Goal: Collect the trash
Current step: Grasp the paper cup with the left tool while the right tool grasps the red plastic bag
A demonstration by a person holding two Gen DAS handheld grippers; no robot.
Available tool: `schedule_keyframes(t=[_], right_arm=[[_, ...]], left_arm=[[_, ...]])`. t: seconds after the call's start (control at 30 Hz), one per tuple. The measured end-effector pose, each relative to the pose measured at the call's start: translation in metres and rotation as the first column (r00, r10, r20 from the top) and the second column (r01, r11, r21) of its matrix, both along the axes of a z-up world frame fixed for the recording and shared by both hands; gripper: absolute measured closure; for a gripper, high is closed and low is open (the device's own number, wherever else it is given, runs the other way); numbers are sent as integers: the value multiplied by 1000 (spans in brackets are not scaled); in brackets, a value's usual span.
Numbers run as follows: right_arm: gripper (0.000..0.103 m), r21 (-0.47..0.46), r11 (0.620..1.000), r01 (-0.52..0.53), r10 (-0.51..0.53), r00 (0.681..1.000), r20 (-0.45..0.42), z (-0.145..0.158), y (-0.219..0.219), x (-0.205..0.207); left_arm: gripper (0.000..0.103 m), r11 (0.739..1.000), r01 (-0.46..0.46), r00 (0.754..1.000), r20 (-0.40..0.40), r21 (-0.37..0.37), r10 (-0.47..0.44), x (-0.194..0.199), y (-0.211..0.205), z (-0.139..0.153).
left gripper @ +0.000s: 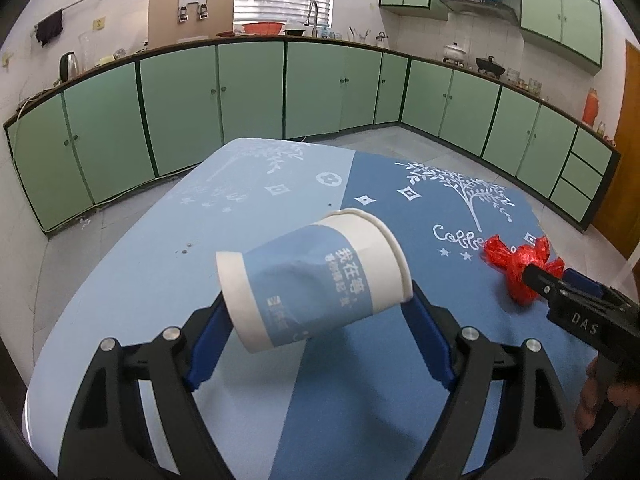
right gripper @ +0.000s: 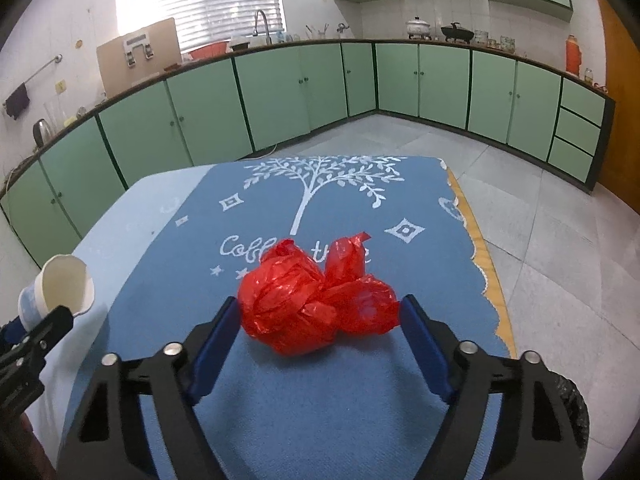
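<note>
My left gripper (left gripper: 316, 300) is shut on a dented blue and white paper cup (left gripper: 312, 280), held on its side above the table, mouth to the right. The cup also shows at the left edge of the right wrist view (right gripper: 60, 288). My right gripper (right gripper: 320, 312) has its blue pads against both sides of a crumpled red plastic bag (right gripper: 316, 304) on the blue tablecloth (right gripper: 320, 400). The bag and the right gripper also show in the left wrist view (left gripper: 516, 264), at the right.
The table carries a light and dark blue cloth (left gripper: 200, 280) with a white tree print. A dark bin rim (right gripper: 576, 408) shows at the lower right. Green kitchen cabinets (left gripper: 248, 92) line the walls across a grey tile floor (right gripper: 540, 220).
</note>
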State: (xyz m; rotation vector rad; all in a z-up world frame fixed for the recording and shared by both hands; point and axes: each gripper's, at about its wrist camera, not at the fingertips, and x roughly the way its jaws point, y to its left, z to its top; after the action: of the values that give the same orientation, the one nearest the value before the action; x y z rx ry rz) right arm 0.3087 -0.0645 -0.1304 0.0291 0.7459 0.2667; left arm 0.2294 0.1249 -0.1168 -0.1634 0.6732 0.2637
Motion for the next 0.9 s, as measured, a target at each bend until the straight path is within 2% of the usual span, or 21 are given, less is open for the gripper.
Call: schedule_keyframes(t=[0.07, 0.17, 0.23, 0.53, 0.73, 0.77, 0.9], right_arm=[[30, -1, 1000, -9, 9, 1000, -5, -1, 1, -1], [43, -7, 1000, -29, 29, 1000, -11, -2, 3, -1], [62, -6, 999, -48, 47, 999, -26, -4, 6, 0], [82, 39, 996, -76, 77, 997, -11, 3, 3, -11], [88, 64, 994, -83, 81, 996, 30, 21, -12, -37], [94, 68, 994, -82, 80, 996, 38, 25, -17, -42], [95, 79, 994, -81, 76, 995, 61, 36, -36, -64]], left_arm=[[24, 1000, 4, 1000, -3, 3, -4, 6, -1, 0], [24, 1000, 11, 1000, -8, 5, -11, 11, -4, -2], [24, 1000, 14, 1000, -13, 5, -14, 13, -5, -4], [25, 1000, 27, 1000, -14, 1, -27, 15, -11, -3], [25, 998, 57, 998, 11, 0, -57, 6, -24, 10], [25, 998, 67, 998, 15, -1, -67, 4, -27, 12], [25, 993, 114, 993, 26, -7, -114, -5, -47, 17]])
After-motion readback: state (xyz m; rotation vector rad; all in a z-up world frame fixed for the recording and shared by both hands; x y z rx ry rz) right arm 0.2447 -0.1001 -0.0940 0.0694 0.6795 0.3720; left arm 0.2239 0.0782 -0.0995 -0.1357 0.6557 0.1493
